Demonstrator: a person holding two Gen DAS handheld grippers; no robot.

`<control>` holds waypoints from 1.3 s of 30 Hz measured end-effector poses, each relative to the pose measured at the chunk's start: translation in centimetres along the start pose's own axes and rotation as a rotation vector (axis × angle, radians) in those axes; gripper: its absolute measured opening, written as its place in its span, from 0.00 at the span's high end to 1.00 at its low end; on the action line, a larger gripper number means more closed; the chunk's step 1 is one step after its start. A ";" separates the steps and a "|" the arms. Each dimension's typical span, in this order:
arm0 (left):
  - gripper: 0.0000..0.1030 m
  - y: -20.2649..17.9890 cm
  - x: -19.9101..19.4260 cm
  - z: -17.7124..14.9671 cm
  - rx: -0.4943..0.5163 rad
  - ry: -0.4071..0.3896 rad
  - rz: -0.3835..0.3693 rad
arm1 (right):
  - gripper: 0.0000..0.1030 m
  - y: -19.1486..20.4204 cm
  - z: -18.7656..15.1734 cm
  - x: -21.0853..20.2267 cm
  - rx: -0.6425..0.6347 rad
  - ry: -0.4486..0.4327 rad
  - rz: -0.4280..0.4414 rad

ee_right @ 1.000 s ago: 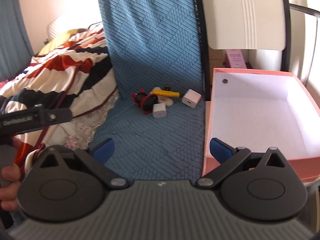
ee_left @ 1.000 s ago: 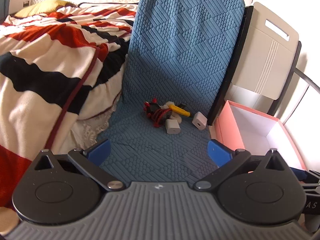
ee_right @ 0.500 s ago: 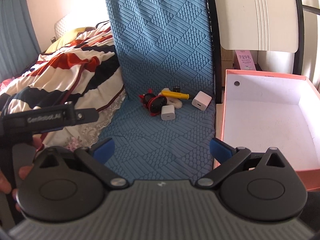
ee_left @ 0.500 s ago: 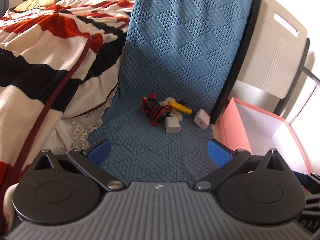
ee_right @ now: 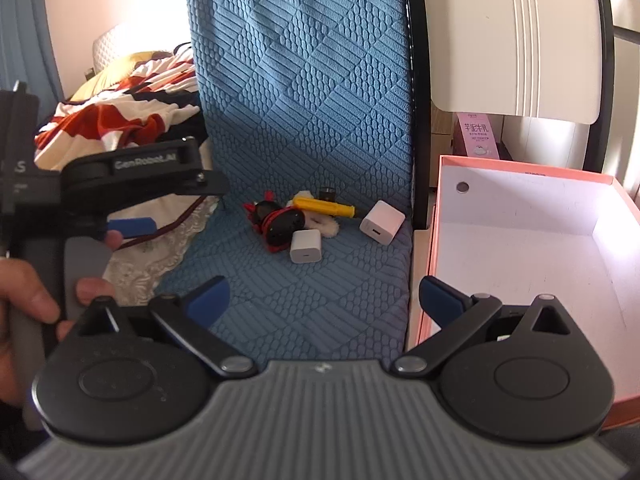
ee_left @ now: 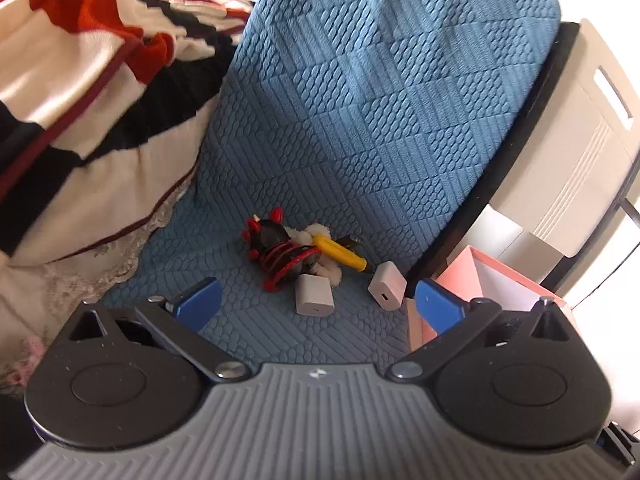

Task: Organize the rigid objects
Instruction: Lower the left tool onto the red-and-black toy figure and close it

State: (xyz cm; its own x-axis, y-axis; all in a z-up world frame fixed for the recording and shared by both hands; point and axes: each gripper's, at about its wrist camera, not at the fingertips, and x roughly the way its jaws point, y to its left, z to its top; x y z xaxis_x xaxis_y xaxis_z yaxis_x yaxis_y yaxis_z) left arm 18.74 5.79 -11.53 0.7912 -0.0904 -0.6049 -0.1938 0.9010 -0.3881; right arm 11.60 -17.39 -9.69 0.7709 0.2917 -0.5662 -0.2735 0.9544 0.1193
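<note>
Approach step: left gripper (ee_left: pixel 316 300) and right gripper (ee_right: pixel 324 298) both spread, empty. Next: close on nearer charger (ee_left: pixel 315 300), frame centre, carry to pink box (ee_right: pixel 520 248).

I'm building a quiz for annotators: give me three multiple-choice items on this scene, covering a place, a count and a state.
1. Where does the pink box stand?
A. right of the blue cushion
B. on the striped blanket
C. on top of the chargers

2. How many white charger cubes lie on the cushion?
A. one
B. two
C. four

3. What is in the right tool?
A. a charger
B. the yellow screwdriver
C. nothing

Key: 1 A, the box sits past the cushion's right edge. 2 B, one cube near, one farther right. 3 C, its fingers stand apart with nothing between.
</note>
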 end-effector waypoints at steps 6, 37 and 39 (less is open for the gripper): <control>0.00 1.6 3.3 1.1 -0.056 0.020 0.004 | 0.00 -0.3 0.5 2.8 0.014 0.018 0.002; 0.20 10.9 15.8 3.5 -0.433 0.190 0.001 | 0.44 2.7 1.8 16.7 -0.084 0.089 0.014; 0.27 11.3 16.8 3.4 -0.467 0.209 0.000 | 0.44 2.6 1.8 18.0 -0.063 0.112 0.022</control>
State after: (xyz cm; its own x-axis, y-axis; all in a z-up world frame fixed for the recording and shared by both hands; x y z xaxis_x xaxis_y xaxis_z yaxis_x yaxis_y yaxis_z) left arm 31.82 15.93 -23.70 0.6679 -0.2165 -0.7121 -0.4699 0.6192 -0.6291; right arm 25.81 -9.57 -18.09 0.6959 0.3006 -0.6522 -0.3283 0.9409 0.0834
